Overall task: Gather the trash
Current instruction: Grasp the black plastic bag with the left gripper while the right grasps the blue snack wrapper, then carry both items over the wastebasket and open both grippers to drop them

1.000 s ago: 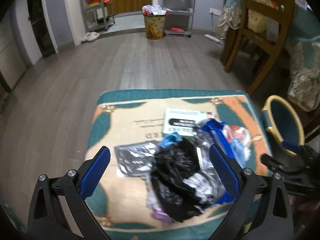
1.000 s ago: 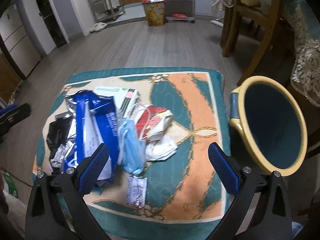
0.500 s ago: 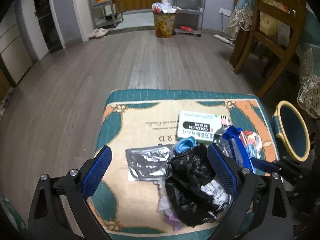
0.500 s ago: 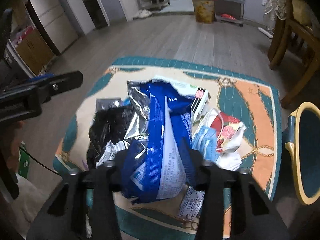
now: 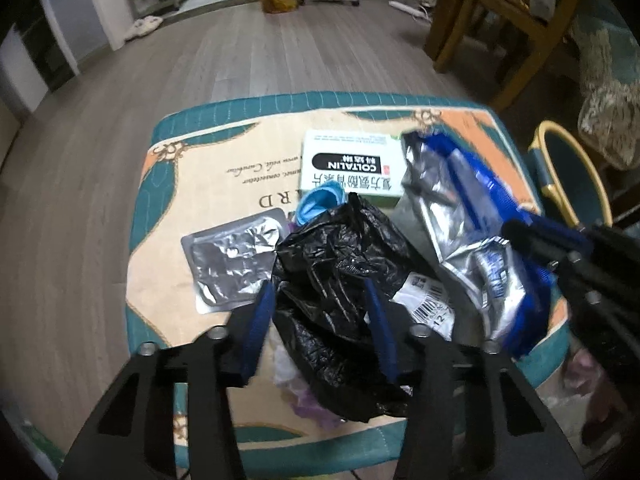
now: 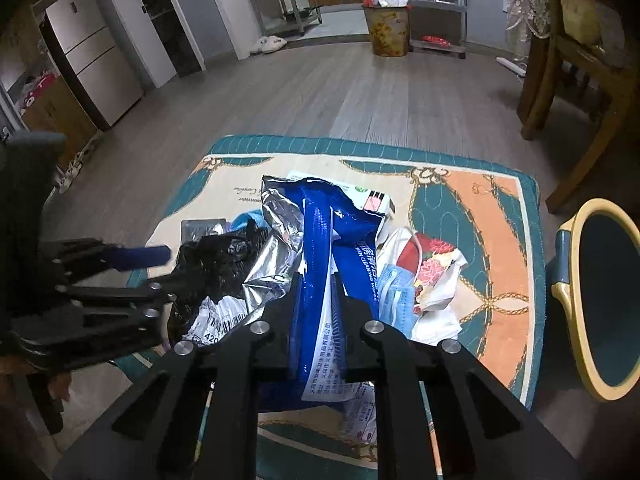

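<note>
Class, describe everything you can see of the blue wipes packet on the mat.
The blue wipes packet is a crinkled, glossy plastic pouch, blue with a white panel of print and a silvery foil lining showing where it is torn open. It stands tilted upward, pinched by the right claw. Beside it lie the black bag and face mask.

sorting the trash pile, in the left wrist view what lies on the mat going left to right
foil blister pack → black plastic bag → barcode label → blue and silver wipes pouch held by the right gripper, then past the mat's edge the yellow-rimmed bin
</note>
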Tool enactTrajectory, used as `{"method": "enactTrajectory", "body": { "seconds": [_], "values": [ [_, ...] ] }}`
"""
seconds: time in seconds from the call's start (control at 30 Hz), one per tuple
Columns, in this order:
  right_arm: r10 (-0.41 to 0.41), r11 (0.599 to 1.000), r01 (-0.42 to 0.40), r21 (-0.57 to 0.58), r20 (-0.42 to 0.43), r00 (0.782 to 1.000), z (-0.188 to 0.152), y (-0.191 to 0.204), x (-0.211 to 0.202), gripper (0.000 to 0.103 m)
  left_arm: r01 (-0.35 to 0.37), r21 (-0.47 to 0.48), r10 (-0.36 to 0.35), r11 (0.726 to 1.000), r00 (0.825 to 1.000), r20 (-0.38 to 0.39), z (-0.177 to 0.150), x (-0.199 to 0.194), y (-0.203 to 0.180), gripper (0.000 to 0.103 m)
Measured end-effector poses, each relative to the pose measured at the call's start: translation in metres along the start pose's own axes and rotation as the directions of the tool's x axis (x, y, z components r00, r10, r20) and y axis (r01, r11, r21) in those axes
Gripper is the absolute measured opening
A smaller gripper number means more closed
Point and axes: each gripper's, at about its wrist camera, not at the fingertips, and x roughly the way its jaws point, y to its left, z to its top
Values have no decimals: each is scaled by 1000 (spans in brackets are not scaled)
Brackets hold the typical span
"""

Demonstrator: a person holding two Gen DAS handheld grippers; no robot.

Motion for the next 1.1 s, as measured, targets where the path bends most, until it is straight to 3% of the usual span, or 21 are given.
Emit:
{"method": "enactTrajectory", "body": {
  "seconds": [0.03,0.1,0.2,0.33,0.4,0.6,0.87,1.0,1.1],
  "values": [
    [3,1000,-3,1,5,1000,1,-1,-1,12,-4,5,4,1000,1000,3,0,1,0,21],
    [8,1000,-8,7,17,1000,2,-4,-8,12,-4,7,4,1000,1000,12,2,-3,1,13],
    [21,1000,-22,16,49,999,6,-5,-25,11,9,-2,-9,1000,997,75,5,-24,4,12],
    [36,998,-40,39,98,995,16,-16,-53,12,14,17,-17,1000,980,200,11,-65,0,12],
    [33,998,-40,49,136,990,21,-23,-70,12,39,20,-43,999,960,276,19,-89,-5,12],
    [-35,997,18,70,248,968,37,-61,-125,11,-22,109,-32,994,883,469,41,-137,-41,12],
    [-158,977,98,191,326,932,34,-145,-178,11,78,152,-144,985,859,492,87,-123,-98,12],
    [-231,954,149,262,318,919,24,-192,-190,11,137,187,-208,973,875,437,97,-94,-139,12],
    [-283,933,196,303,279,918,13,-232,-187,11,181,240,-269,954,872,408,99,-80,-171,12]
  ]
}}
